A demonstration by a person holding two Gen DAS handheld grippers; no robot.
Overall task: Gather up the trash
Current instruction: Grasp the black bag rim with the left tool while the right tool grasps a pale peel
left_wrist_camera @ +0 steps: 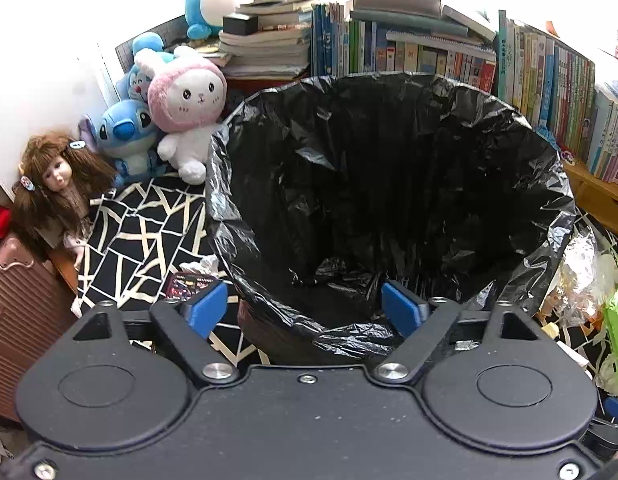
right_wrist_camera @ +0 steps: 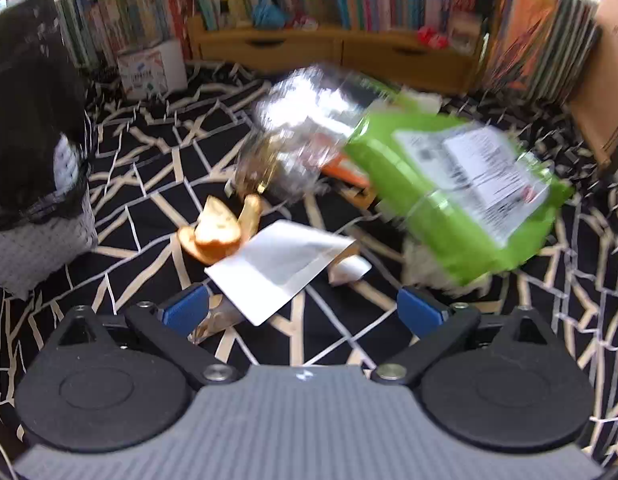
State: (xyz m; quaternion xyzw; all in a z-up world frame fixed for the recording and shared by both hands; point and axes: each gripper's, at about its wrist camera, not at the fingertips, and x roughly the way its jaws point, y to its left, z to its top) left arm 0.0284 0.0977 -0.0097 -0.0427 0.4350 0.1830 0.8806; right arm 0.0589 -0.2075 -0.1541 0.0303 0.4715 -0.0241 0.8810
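Left gripper: open, straddling near rim of black bin liner.
Right gripper: open, empty; white card and green packet just ahead.

glossy crinkled black plastic bin liner, shiny foil wrapper, plush toys

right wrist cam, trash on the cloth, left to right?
Trash bin with black liner → bread pieces → white square sheet → crumpled silver foil wrapper → green snack bag.
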